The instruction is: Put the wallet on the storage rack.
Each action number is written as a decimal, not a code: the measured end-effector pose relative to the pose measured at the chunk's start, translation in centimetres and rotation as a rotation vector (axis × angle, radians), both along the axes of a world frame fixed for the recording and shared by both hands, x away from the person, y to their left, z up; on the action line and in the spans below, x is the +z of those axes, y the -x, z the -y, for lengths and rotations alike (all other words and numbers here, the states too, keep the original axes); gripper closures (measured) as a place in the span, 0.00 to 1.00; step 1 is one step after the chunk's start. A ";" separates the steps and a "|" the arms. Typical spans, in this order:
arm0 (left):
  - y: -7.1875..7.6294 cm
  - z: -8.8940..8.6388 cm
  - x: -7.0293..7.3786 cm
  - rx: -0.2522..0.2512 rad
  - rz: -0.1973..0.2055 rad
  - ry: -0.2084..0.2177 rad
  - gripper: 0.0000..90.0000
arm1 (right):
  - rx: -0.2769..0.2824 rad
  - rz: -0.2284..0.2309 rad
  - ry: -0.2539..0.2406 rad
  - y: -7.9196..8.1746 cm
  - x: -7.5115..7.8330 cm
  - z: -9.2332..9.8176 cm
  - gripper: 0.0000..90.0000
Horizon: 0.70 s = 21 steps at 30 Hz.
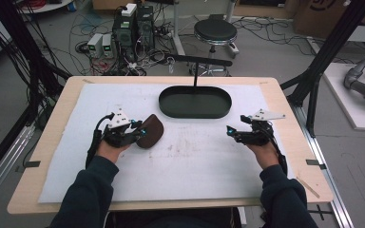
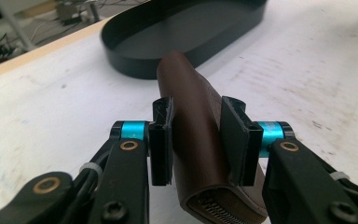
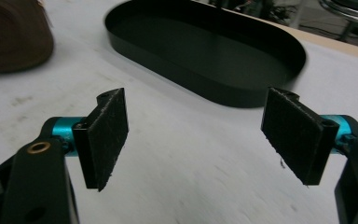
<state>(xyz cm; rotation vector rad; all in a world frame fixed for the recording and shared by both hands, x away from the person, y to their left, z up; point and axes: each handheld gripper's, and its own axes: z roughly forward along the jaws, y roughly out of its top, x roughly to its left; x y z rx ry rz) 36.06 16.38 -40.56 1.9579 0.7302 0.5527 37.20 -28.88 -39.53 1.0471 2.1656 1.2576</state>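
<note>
The left gripper (image 1: 140,130) is clamped on a brown leather pouch (image 1: 151,131), its two black pads pressed against the pouch's opposite sides. In the left gripper view the pouch (image 2: 200,135) stands on edge between the jaws, zipper end toward the camera and the rounded folded end pointing away toward the tray. The pouch sits over the left-middle part of the white mat (image 1: 195,166) that covers the counter (image 1: 57,118); whether its lower edge touches the mat or hangs just above it cannot be told.

A black oval tray (image 1: 195,113) lies on the far middle of the mat, empty inside, just beyond and to the right of the pouch. A thin black post rises behind its far rim.

The right gripper (image 1: 230,130) rests over the right part of the mat, well apart from the pouch, with its jaws spread wide and nothing between them. In the right gripper view its felt-faced pads (image 3: 105,133) stand far apart, the tray (image 3: 256,95) lies ahead of them and the pouch (image 3: 14,35) shows at the far left corner.

Both forearms in dark sleeves come in from the near edge of the counter.
</note>
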 end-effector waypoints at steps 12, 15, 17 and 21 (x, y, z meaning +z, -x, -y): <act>0.4 1.4 0.1 -0.048 0.045 -0.017 0.73 | 0.160 0.005 0.000 -3.0 1.2 -7.9 0.24; 0.4 1.4 0.1 -0.052 0.047 -0.015 0.73 | 0.206 -0.007 -0.013 -4.5 1.6 -11.3 0.24; 0.4 1.4 0.1 -0.057 0.047 -0.016 0.73 | 0.229 -0.009 -0.009 -5.1 1.6 -13.2 0.24; 0.4 1.4 0.1 -0.062 0.045 -0.008 0.72 | 0.266 -0.029 0.014 -6.2 1.4 -16.4 0.24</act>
